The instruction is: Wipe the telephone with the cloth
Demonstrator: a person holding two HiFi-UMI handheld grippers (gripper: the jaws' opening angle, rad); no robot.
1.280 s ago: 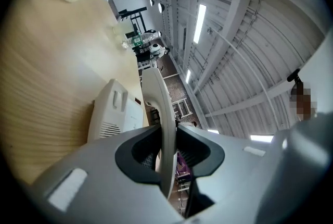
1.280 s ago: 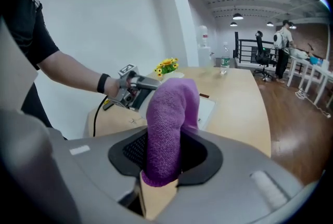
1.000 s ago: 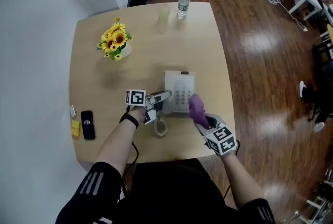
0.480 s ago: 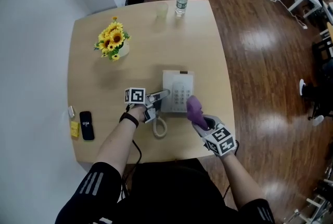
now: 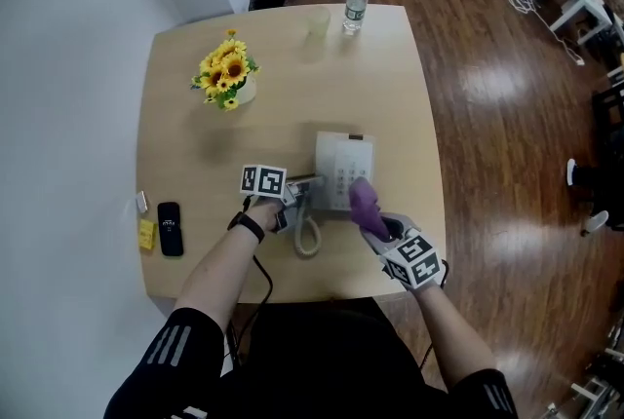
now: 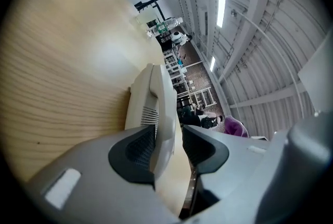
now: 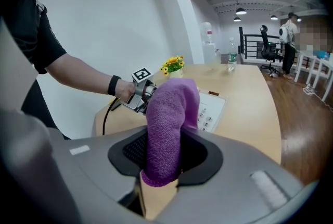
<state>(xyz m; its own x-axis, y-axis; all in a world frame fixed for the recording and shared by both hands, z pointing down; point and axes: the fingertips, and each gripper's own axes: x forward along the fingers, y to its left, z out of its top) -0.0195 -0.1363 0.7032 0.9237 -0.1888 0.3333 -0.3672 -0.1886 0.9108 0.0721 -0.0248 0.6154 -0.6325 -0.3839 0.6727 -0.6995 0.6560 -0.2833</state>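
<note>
The grey telephone lies on the wooden table near its front edge. Its handset lies along the phone's left side, between the jaws of my left gripper. Those jaws are opening: one pad still touches the handset, and a gap shows at the other. A coiled cord hangs in front of the phone. My right gripper is shut on a purple cloth. In the head view the cloth stands over the phone's front right corner.
A pot of sunflowers stands at the back left. A water bottle and a pale cup stand at the far edge. A black mobile phone and a small yellow item lie at the left edge.
The left gripper stays at the phone's left side with the handset. The right gripper with the cloth has drawn back slightly toward the phone's front edge. The head view has shifted a little.
</note>
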